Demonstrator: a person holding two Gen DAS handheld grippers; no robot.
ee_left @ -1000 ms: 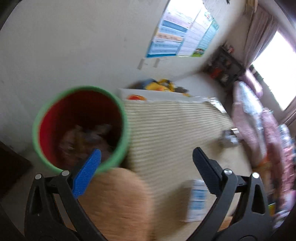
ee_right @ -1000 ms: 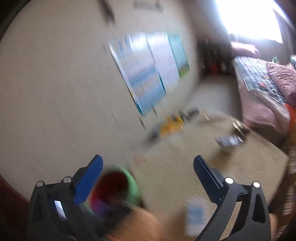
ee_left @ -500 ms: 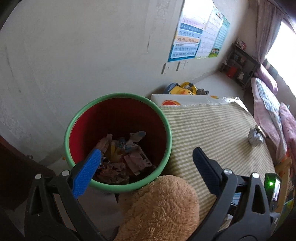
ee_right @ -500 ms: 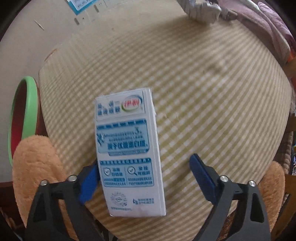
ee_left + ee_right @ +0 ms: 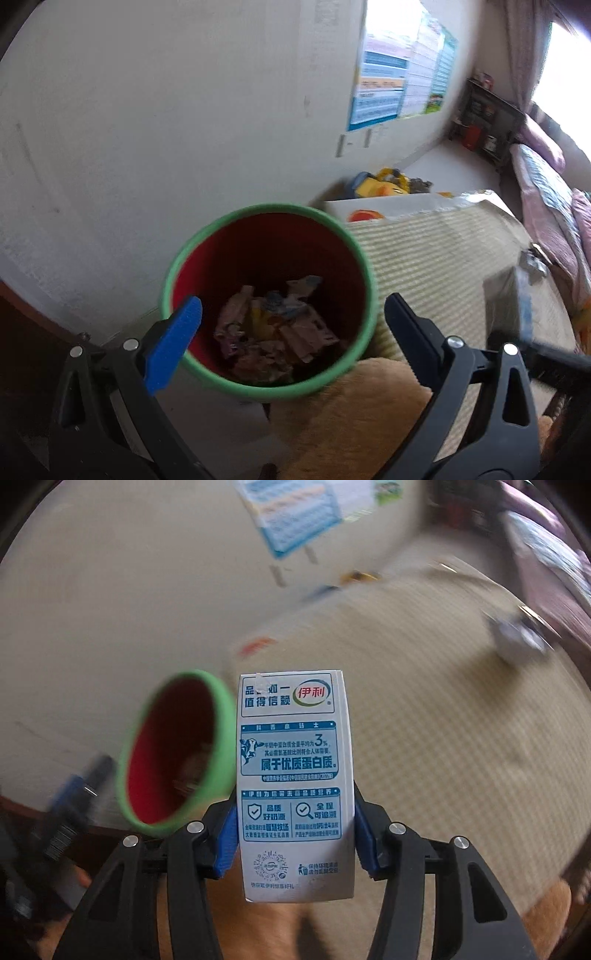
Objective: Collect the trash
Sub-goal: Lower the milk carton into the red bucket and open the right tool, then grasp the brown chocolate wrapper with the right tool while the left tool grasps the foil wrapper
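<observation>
Right tool [image 5: 295, 834] has its blue pads [image 5: 226, 840] on both sides of the milk carton [image 5: 293, 775], jaws closing in and already pressing its edges, so the carton's clamped and standing upright between them, printed face toward the camera. Under it there's a fuzzy orange cushion [image 5: 280, 926]. Left tool [image 5: 291, 332] is spread wide apart with nothing between the fingers; it's just hanging over the trash bin [image 5: 364, 280], which has a green rim and red inside and sits just left of the checkered desk [image 5: 443, 258]. The bin's already got a heap of crumpled wrappers [image 5: 273, 332] at the bottom. From the left wrist view the carton shows as a blurry shape at the right edge, above the desk. Further out on the desk there's a crumpled silvery bit [image 5: 517, 638], well apart from the carton. Past that there's a yellow toy [image 5: 388, 184] on the floor by the wall, posters [image 5: 399, 85] higher up, and a bed [image 5: 546, 206] along the right side.
</observation>
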